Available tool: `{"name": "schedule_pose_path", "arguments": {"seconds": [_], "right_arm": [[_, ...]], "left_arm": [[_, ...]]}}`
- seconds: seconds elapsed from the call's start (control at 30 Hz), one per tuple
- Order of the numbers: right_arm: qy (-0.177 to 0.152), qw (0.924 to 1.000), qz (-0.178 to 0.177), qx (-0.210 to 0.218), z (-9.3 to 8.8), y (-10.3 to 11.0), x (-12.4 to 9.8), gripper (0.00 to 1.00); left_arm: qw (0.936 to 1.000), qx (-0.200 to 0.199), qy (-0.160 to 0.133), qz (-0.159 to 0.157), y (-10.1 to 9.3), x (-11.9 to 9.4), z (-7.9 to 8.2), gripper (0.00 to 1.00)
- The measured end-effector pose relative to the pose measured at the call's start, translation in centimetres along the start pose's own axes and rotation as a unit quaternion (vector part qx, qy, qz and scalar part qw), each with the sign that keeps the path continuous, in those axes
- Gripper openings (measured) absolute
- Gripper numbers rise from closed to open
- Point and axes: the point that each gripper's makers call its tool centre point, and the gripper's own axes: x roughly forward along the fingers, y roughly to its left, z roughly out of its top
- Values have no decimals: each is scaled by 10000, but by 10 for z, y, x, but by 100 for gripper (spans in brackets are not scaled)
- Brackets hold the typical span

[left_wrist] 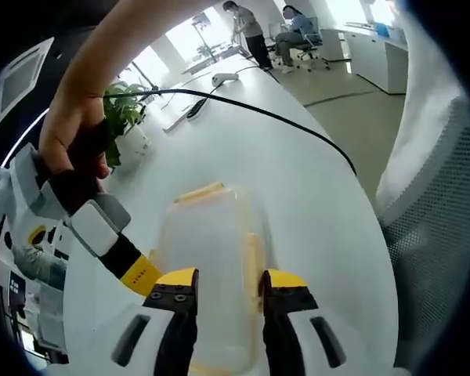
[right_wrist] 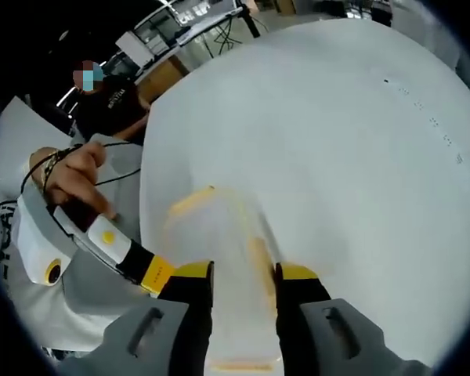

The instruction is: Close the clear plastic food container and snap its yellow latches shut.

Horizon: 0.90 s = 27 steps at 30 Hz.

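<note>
Clear plastic food container (left_wrist: 211,266) with yellow latches (left_wrist: 200,192) sits mid-table (left_wrist: 313,196); both grippers, left (left_wrist: 229,291) and right (right_wrist: 244,282), gape over it, so we judge: press lid flat before snapping.

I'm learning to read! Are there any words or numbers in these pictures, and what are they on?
No text can be read.
Black shirt of the person at the table: a pale print, too blurred to read.
Clear container, its yellow latches and the white table: no writing visible.
</note>
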Motion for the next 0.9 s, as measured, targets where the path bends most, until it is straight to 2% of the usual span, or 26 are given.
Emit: {"name": "schedule_pose_path", "arguments": {"seconds": [0.27, 0.33, 0.4, 0.47, 0.53, 0.6, 0.77, 0.8, 0.9], "right_arm": [[-207, 9990, -322, -240, 1, 1, -3, 26], [-382, 9978, -480, -267, 5, -2, -6, 22], [-630, 9939, -762, -487, 13, -9, -11, 10], [-747, 9929, -811, -444, 15, -9, -17, 3], [-923, 9931, -711, -150, 18, -6, -21, 13], [-912, 9931, -717, -182, 17, -3, -24, 26], [-819, 9920, -871, -402, 10, 0, -25, 31], [-601, 9925, -965, -459, 1, -2, -23, 34], [-417, 9921, -1003, -627, -10, 2, -20, 42]], "left_arm": [[9999, 81, -79, -93, 2, 1, 1, 29], [9999, 7, -86, -129, 3, 1, 1, 30], [9998, -141, 28, -116, 5, -1, -4, 34], [9999, -140, 73, -13, 9, -4, -7, 39], [9998, -195, 78, 45, 12, -8, -9, 42], [9992, -385, 100, 13, 13, -11, -12, 43], [9981, -604, 69, 33, 19, -22, -22, 49], [9982, -581, 124, 76, 21, -24, -26, 50], [9973, -703, 205, 67, 23, -28, -34, 53]]}}
